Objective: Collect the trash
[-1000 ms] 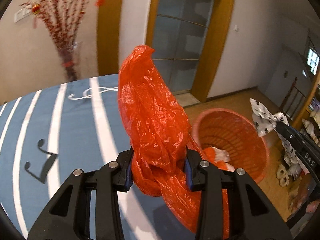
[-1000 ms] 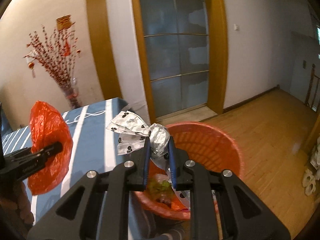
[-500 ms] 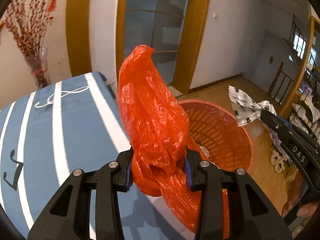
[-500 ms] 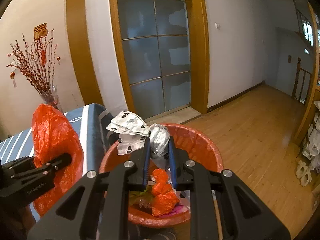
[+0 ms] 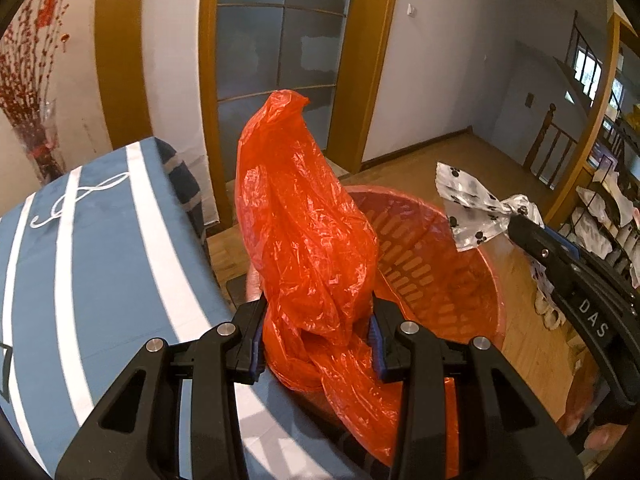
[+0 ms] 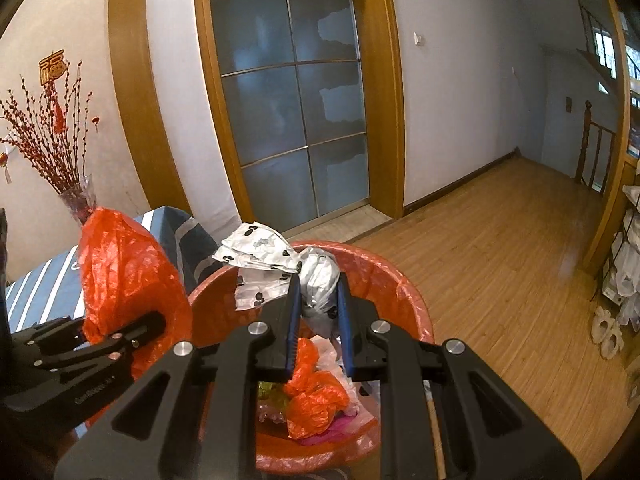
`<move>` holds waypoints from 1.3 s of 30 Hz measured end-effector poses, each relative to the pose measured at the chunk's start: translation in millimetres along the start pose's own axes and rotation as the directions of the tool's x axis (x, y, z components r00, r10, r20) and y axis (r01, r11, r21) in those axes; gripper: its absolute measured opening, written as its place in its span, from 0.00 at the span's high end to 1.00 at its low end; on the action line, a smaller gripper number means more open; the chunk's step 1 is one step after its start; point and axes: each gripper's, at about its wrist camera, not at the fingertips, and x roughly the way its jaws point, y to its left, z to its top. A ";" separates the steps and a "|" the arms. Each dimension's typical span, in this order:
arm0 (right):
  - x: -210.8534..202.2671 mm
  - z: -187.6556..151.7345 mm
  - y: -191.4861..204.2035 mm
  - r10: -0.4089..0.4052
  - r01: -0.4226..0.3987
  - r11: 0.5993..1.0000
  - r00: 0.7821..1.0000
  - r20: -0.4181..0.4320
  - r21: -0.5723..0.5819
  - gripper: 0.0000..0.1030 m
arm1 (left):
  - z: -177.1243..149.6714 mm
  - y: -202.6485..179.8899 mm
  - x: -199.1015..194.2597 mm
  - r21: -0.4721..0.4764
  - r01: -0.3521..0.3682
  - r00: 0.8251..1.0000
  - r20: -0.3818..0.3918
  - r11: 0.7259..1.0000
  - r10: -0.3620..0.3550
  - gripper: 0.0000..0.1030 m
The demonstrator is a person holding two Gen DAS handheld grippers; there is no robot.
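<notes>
My left gripper (image 5: 318, 316) is shut on a crumpled orange plastic bag (image 5: 304, 224) that stands up tall between its fingers, at the near rim of the orange trash basket (image 5: 452, 256). The same bag (image 6: 124, 280) shows at the left of the right wrist view. My right gripper (image 6: 318, 300) is shut on a white plastic bag with black paw prints (image 6: 260, 248), held above the basket (image 6: 404, 292). The paw-print bag (image 5: 472, 208) also hangs over the basket's far side in the left wrist view. Orange and clear trash (image 6: 316, 396) lies inside the basket.
A table with a blue cloth with white stripes (image 5: 92, 256) borders the basket on the left. Wooden floor (image 6: 500, 248) stretches to the right. A glass sliding door (image 6: 288, 92) stands behind. A rack with white items (image 6: 624, 280) is at the far right, a vase of red branches (image 6: 60, 152) at the left.
Both grippers have moved off the table toward the basket and sunk a little, each still holding its bag. The basket now fills more of both views.
</notes>
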 end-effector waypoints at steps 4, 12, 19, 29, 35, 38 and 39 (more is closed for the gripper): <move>7.1 2.6 -6.7 0.008 -0.008 1.000 1.000 -0.005 0.025 0.82 | 1.1 -3.8 11.2 0.007 0.014 1.000 -0.022 1.000 -0.014 0.62; 21.2 6.0 -14.6 0.059 -0.058 0.995 0.998 -0.012 0.086 0.69 | -1.3 -2.3 22.9 -0.005 0.003 0.998 -0.055 1.000 -0.004 0.47; 14.1 2.7 -16.7 0.040 -0.040 0.995 0.999 0.002 0.091 0.47 | -8.1 10.2 17.6 -0.028 -0.042 0.997 -0.069 0.999 0.040 0.39; -43.5 -17.7 -15.4 0.145 -0.148 0.986 0.988 0.042 0.077 0.13 | -32.4 28.5 -54.2 -0.037 -0.149 0.988 0.046 0.988 0.151 0.24; -87.9 -38.5 -4.6 0.207 -0.211 0.973 0.977 0.052 0.096 0.05 | -65.2 34.8 -115.7 -0.086 -0.237 0.959 0.136 0.968 0.247 0.14; -109.3 -48.0 4.2 0.212 -0.215 0.974 0.976 0.046 0.070 0.05 | -81.3 34.4 -141.0 -0.111 -0.279 0.940 0.171 0.954 0.295 0.07; -115.8 -51.1 7.3 0.207 -0.209 0.976 0.977 0.046 0.056 0.04 | -87.3 33.3 -149.2 -0.119 -0.295 0.932 0.183 0.948 0.313 0.07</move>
